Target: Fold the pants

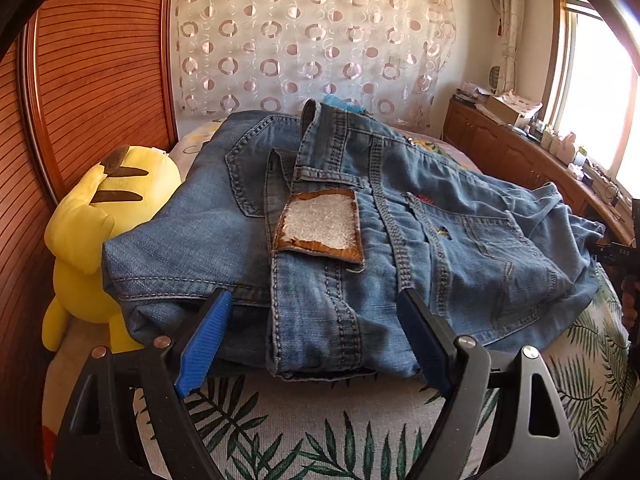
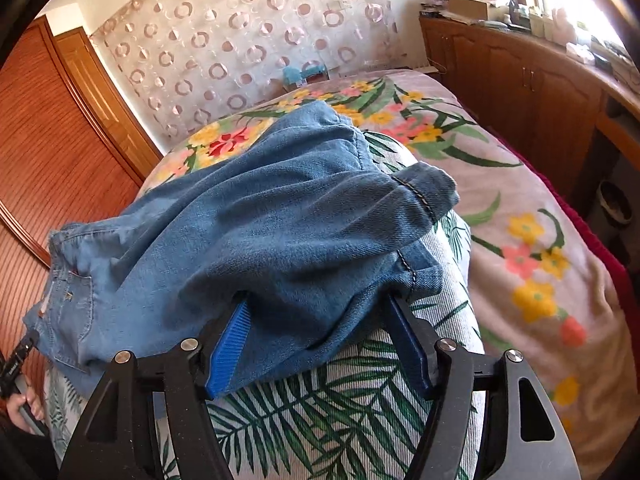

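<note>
Both of my grippers are spread wide at the near edge of the pants: my left gripper [image 1: 312,332] has its ribbed blue pads [image 1: 204,340] either side of the waistband end, clamping nothing, and my right gripper [image 2: 320,340] straddles the bunched leg end the same way, released, with cloth draped over the tips of its fingers. These pants [image 1: 340,232] are soft, faded blue denim, lying folded in a thick rumpled heap on the bed [image 2: 532,216], over a woven cover printed with green fern leaves [image 1: 320,440]. From the left wrist I see the waist side: double-stitched seams, belt loops, a back pocket, and a brown leather patch [image 1: 320,226] with a white grainy centre. Only this view shows the yellow plush toy [image 1: 100,240] just beside the denim, against the ribbed wooden wardrobe. From the right wrist I see the hems [image 2: 420,200] instead, creased and stacked, plus the flowered pink blanket beyond and the wooden cabinets [image 2: 520,80] along the window.
</note>
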